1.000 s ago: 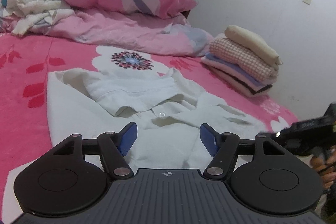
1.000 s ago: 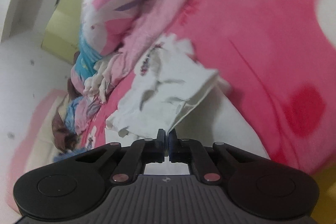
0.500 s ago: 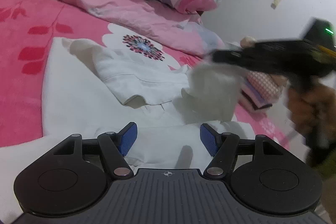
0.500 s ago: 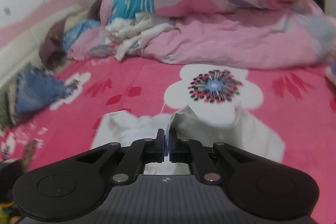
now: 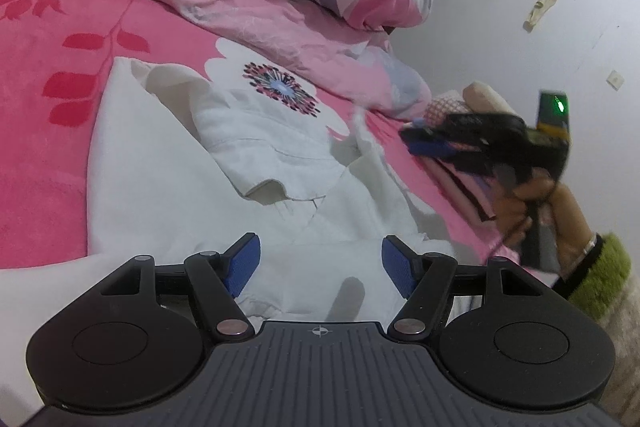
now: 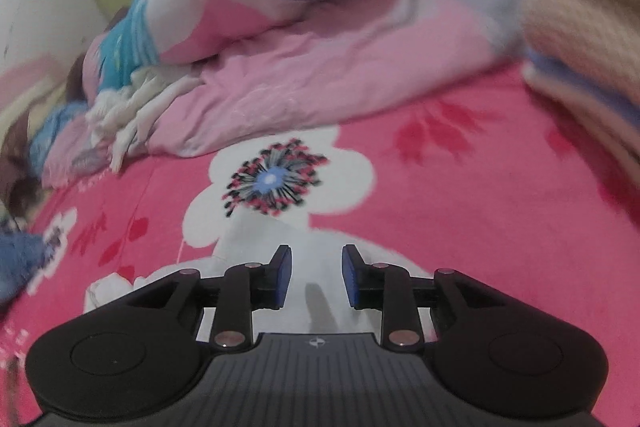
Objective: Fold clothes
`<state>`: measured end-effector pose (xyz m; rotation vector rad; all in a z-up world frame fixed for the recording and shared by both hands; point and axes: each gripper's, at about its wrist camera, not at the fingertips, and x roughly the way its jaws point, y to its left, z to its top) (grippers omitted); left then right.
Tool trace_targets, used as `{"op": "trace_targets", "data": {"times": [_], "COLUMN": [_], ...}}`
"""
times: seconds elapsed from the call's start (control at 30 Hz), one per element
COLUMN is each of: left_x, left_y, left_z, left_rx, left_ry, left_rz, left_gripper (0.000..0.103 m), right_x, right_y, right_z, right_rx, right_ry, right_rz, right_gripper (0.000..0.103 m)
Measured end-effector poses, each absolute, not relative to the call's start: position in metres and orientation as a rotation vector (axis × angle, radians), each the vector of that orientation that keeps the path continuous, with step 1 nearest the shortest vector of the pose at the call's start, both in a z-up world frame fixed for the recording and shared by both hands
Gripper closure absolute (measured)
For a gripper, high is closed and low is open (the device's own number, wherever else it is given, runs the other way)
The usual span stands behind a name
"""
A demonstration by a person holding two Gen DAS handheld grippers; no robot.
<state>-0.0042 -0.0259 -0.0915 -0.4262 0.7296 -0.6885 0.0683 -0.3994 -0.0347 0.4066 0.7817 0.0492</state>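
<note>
Left wrist view: folded stack [image 5: 452,131] lies behind right hand-held gripper [image 5: 424,143]

- The left gripper [image 5: 318,265] has a black body with a ribbed dark grey top plate bearing a small crosshair mark.
- Two round black discs flank the plate, and black link arms turn on silver pivot pins.
- Its fingers [image 5: 242,261] carry blue textured pads.
- The right gripper [image 6: 314,277] has the same build: black links, silver pins, blue pads.
- From the left wrist view the right gripper's housing shows a green light.
- The hand [image 5: 536,203] holding it wears a dark wristband and a fuzzy green sleeve [image 5: 604,273].
</note>
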Motion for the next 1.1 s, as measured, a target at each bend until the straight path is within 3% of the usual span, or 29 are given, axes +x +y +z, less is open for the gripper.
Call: {"op": "trace_targets", "data": {"times": [0.43, 0.53, 0.57, 0.6, 1.1], "left_x": [-0.003, -0.002, -0.002, -0.002, -0.002], "left_y": [-0.027, -0.027, -0.027, -0.027, -0.024], "left_z": [-0.092, -0.092, -0.092, -0.092, -0.093], "left_rx": [-0.405, -0.403, -0.403, -0.403, -0.430], "left_ry": [0.732, 0.733, 0.733, 0.733, 0.733], "left_rz": [-0.655, -0.651, -0.649, -0.649, -0.648], "left_gripper": [0.035, 0.035, 0.035, 0.035, 0.035], "right_x": [0.081, 0.073, 0.070, 0.066, 0.041], "right_y": [-0.414, -0.415, -0.416, -0.416, -0.433], "right_z": [-0.084, -0.084, -0.083, -0.080, -0.075], "right_rx": [0.562, 0.594, 0.605, 0.607, 0.579], "right_ry": [0.898, 0.871, 0.861, 0.852, 0.809], "right_rz": [0.093, 0.123, 0.131, 0.128, -0.014], "right_gripper": [0.073, 0.086, 0.096, 0.097, 0.095]}}
